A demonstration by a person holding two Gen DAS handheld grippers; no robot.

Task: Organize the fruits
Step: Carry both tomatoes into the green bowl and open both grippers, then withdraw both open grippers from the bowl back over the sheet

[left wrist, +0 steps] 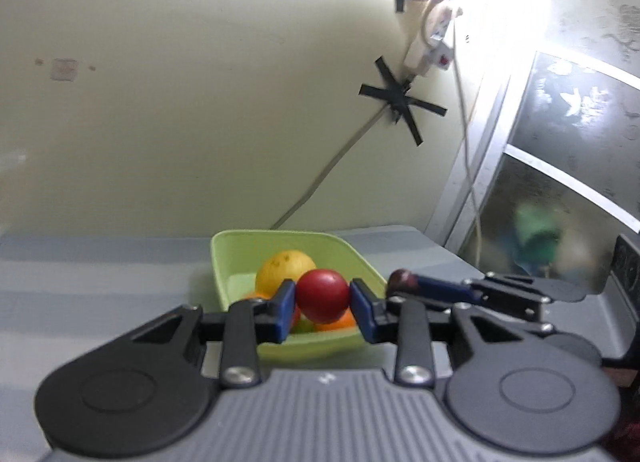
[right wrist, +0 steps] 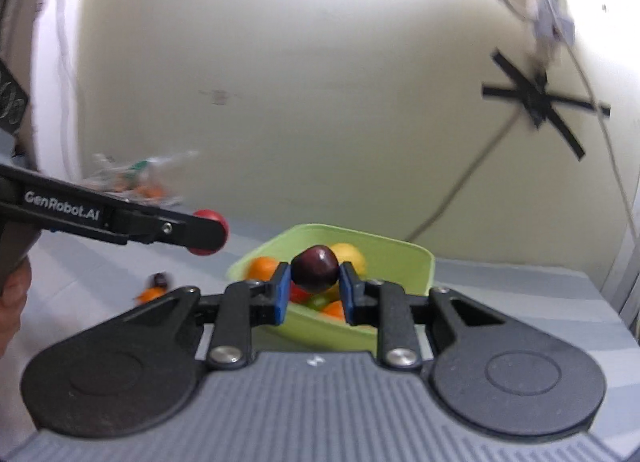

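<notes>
1. Left: left claw (left wrist: 323, 301) pinches a red fruit (left wrist: 322, 295) across its middle, above the green bowl (left wrist: 240, 262).
2. Right claw (right wrist: 314, 276) pinches a dark plum (right wrist: 315, 268); both fruits look smooth, light, bruisable.

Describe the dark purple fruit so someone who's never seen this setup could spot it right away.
Start at the lime-green tray of fruit on the grey table by the cream wall. In front of it, the right hand-held gripper pinches the dark purple fruit between blue pads. It is glossy maroon, nearly black, unlike the bright red fruit in the left hand-held gripper.
</notes>
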